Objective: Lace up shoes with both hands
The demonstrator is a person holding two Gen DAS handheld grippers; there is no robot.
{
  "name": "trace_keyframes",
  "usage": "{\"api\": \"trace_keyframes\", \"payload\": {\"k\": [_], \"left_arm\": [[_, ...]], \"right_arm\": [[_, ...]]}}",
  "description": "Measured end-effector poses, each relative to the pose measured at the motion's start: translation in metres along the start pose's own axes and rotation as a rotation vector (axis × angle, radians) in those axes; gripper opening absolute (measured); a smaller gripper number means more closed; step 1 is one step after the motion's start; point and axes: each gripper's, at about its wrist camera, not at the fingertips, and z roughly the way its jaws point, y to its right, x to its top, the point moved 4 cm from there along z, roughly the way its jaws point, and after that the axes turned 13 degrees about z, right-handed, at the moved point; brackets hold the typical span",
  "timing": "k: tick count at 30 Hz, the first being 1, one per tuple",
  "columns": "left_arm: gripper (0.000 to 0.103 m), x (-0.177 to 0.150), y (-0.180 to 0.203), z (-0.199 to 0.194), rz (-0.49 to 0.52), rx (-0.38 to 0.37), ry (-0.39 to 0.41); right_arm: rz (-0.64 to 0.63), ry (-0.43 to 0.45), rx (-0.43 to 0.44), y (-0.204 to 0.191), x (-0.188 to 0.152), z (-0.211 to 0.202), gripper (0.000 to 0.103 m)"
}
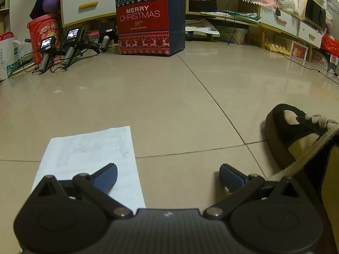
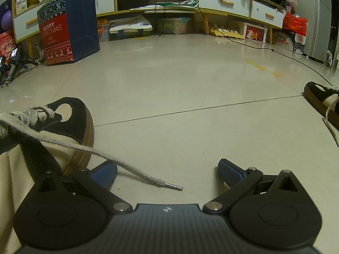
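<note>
Black-and-cream suede shoe with gum sole (image 2: 53,127) at 9 o'clock in right wrist view, on beige tiled floor (image 2: 180,89). Grey woven lace with metal aglet (image 2: 131,169) trailing between the spread jaws of right hand-held gripper (image 2: 167,173), ungripped. Second matching shoe (image 2: 322,99) at 3 o'clock. Left hand-held gripper (image 1: 168,176) likewise agape, empty, over white paper sheet (image 1: 89,154). Christmas gift bag (image 1: 148,19) at 12 o'clock.

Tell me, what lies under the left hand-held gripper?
A white paper sheet lies flat on the floor tiles, under its left finger. The hand-held gripper body covers the sheet's near edge.
</note>
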Motion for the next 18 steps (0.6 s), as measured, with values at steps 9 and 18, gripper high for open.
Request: {"api": "trace_keyframes", "payload": {"k": [9,18], "left_arm": [[0.103,-0.0001,0.0,0.0003,-0.002,-0.003,0.0],[0.103,-0.0006,-0.0007,0.0004,-0.003,-0.005,0.0]], "right_arm": [[0.003,0.001,-0.003,0.0005,-0.0008,-0.0002,0.103],[0.003,0.001,-0.003,0.0001,-0.0008,0.0002,0.103]]}}
